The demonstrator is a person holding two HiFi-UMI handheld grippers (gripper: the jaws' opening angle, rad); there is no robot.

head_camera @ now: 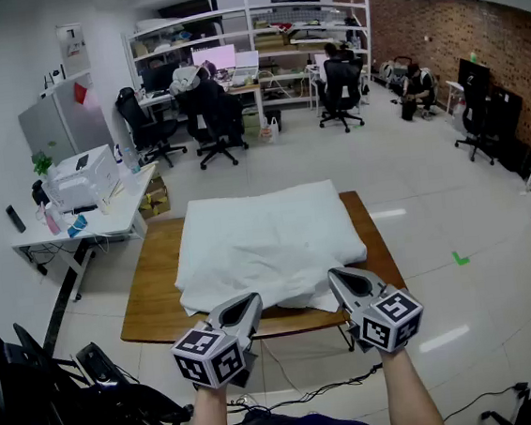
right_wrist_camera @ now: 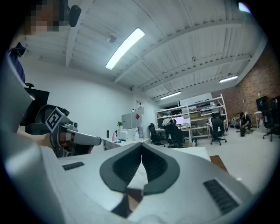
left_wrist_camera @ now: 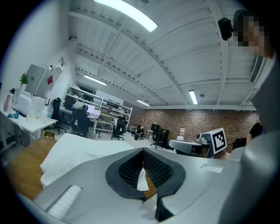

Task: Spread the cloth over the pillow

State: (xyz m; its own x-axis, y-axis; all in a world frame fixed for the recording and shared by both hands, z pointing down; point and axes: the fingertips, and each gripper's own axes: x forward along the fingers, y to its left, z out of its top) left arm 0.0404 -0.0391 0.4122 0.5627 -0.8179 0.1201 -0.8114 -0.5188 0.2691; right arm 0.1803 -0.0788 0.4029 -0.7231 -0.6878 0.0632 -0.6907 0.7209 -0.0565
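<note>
A white cloth [head_camera: 268, 239] lies rumpled over a soft bulk on the wooden table [head_camera: 156, 294]; its front edge hangs over the table's near side. The pillow itself is hidden beneath it. My left gripper [head_camera: 253, 300] and right gripper [head_camera: 333, 275] hover side by side at that front edge, both shut. In the left gripper view the jaws meet at the tip [left_wrist_camera: 143, 151], with the cloth [left_wrist_camera: 83, 148] off to the left. In the right gripper view the tips [right_wrist_camera: 141, 154] also touch. White shows through the hollow behind each tip, but I see no fold pinched.
A white desk with a printer [head_camera: 83, 179] stands left of the table. Black chairs and gear [head_camera: 39, 391] crowd the lower left. Cables [head_camera: 295, 402] trail on the floor by my feet. Office desks, shelves and seated people fill the back of the room.
</note>
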